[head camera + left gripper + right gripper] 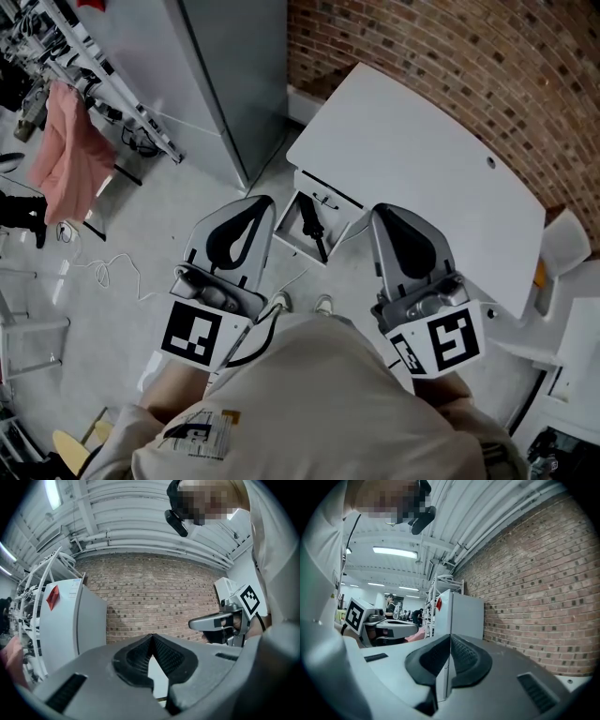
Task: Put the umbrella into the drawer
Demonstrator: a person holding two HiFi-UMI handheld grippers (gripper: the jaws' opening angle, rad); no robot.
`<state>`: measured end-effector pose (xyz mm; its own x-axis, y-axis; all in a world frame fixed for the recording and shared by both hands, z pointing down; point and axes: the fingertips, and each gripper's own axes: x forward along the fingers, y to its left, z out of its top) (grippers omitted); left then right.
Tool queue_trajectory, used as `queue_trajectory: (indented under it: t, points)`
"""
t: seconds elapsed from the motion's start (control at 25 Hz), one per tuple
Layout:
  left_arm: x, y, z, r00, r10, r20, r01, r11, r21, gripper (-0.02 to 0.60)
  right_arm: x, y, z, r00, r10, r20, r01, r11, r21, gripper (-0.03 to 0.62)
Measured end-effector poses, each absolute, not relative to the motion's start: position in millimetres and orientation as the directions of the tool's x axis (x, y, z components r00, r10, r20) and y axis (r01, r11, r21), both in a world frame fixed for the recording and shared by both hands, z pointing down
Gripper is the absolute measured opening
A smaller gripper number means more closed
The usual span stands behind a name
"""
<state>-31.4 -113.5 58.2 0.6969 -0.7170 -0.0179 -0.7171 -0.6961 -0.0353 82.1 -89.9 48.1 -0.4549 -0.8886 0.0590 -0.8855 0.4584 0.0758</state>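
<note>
In the head view a white drawer (292, 242) stands pulled out from under the white desk (422, 169). A black folded umbrella (313, 228) lies inside it. My left gripper (263, 202) (152, 637) is held close to my body, left of the drawer and above it, jaws meeting at the tips with nothing between them. To the right of the drawer, my right gripper (379, 212) (450, 637) is shut and empty as well. Both point level toward the brick wall. Neither touches the umbrella or the drawer.
A tall grey cabinet (225, 75) stands left of the desk against the brick wall (487, 56). A pink cloth (61, 150) hangs on a rack at far left, with a white cable (108, 270) on the floor. A white chair (567, 242) sits at right.
</note>
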Motion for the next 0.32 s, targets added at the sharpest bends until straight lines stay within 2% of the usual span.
queue_trajectory:
  t: [0.16, 0.32]
  points:
    - [-34.6, -108.6, 55.9, 0.701, -0.713, -0.031, -0.713, -0.700, -0.045, 0.008, 79.2, -85.5, 44.7, -0.457, -0.888, 0.051, -0.885, 0.459, 0.077, 0.011]
    - [-34.2, -103.5, 46.3, 0.715, -0.691, -0.106, -0.699, -0.710, -0.083, 0.008, 79.4, -81.0, 43.5, -0.453, -0.890, 0.047, -0.887, 0.455, 0.076, 0.011]
